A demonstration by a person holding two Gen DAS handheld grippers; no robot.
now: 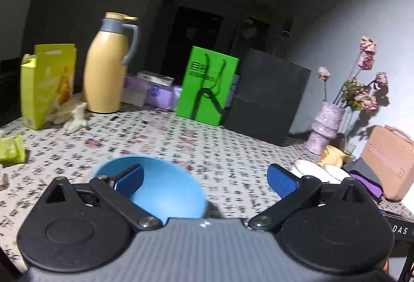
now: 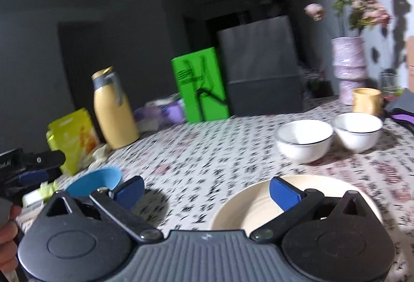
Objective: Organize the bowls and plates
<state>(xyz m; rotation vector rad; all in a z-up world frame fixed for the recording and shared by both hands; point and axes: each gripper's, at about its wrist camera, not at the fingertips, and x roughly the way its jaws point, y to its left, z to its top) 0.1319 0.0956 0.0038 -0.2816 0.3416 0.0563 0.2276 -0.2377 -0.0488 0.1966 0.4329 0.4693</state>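
Bowls (image 2: 304,140) stand before black bag (image 2: 261,64), vase (image 2: 349,66), yellow cup (image 2: 366,100).

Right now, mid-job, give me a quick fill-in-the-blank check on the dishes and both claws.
1. The bowl under the left claw is coloured ____.
2. The number of white bowls standing side by side is ____.
3. Both claws are ____, gripping nothing.
4. The right claw has one finger over a cream ____.

Missing words: blue; two; open; plate
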